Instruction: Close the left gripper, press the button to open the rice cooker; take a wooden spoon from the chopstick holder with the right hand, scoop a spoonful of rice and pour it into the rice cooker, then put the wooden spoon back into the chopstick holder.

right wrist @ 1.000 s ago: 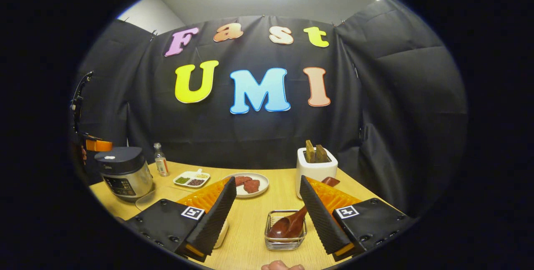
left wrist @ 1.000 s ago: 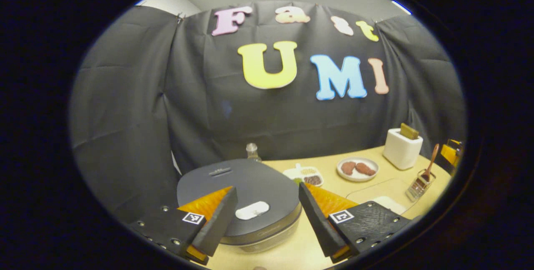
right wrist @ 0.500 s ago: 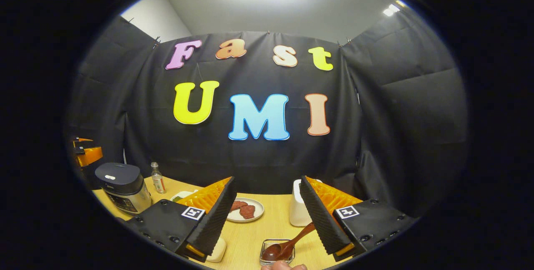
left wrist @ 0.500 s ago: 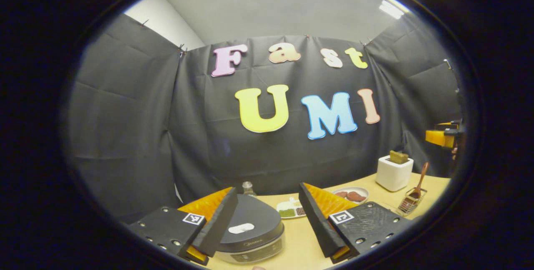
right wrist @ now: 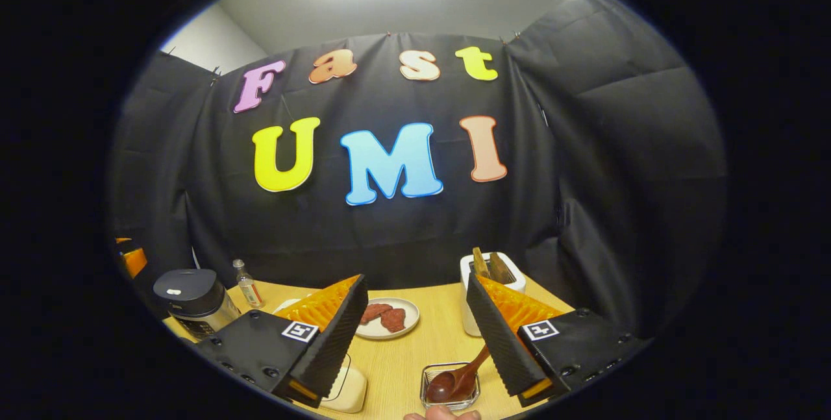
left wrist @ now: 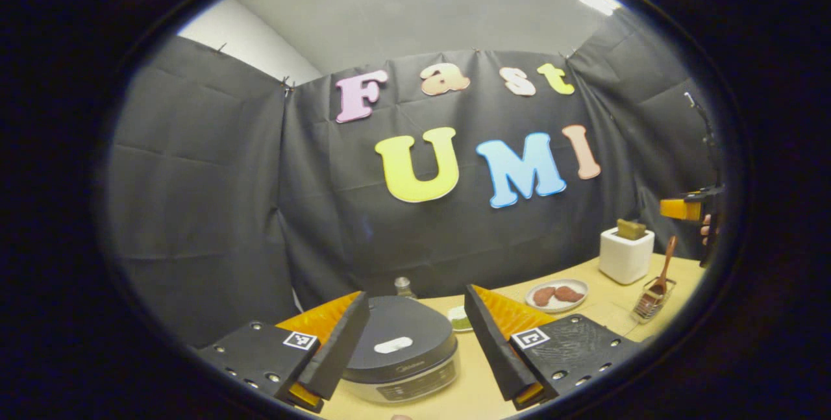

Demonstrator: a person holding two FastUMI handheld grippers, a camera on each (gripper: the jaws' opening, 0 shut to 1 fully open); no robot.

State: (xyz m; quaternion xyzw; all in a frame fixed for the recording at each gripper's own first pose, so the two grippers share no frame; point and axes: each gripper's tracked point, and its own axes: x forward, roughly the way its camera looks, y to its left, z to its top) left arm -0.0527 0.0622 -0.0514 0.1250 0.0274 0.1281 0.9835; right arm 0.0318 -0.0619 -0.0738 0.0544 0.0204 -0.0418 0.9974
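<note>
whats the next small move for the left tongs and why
Probably shut the left tongs first: they stand open above the rice cooker, whose lid is down, and the white button on it sits between the fingers. Closed tips could then press it.

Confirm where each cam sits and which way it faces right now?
Left gripper view: rides the left tongs, open, facing the closed dark-lidded rice cooker just ahead.
Right gripper view: rides the right tongs, open, facing the brown wooden spoon in the clear chopstick holder; a hand at the bottom edge.
Shared: cooker, round white plate, spoon, wooden table.
</note>
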